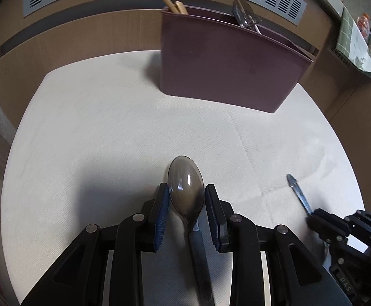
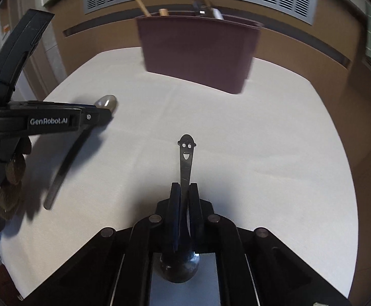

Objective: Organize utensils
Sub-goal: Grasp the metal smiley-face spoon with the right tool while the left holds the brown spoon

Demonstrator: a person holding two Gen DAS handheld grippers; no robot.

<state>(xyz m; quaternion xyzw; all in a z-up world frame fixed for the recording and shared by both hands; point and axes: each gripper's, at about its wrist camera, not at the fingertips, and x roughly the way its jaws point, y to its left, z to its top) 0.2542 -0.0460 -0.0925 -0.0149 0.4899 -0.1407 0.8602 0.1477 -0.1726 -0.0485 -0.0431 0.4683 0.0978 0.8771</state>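
While your left gripper (image 1: 186, 199) clamped the bowl of the translucent brown spoon (image 1: 185, 188), pads pressing its two sides and its dark handle trailing back under the gripper, your right gripper (image 2: 184, 204) was pressed together on the thin stem of the small metal spoon (image 2: 184, 160), its smiley-face end pointing forward and its round bowl tucked back beneath the jaws. Both spoons lay along their grippers' own lines, aimed toward the far edge of the white table (image 2: 274, 153), where the maroon holder (image 2: 198, 48) stood with chopsticks and other utensils already poking from its top. From the right gripper the holder lay almost straight ahead; from the left it sat ahead and off to the right. By that, your right hand looked the better placed for the holder.
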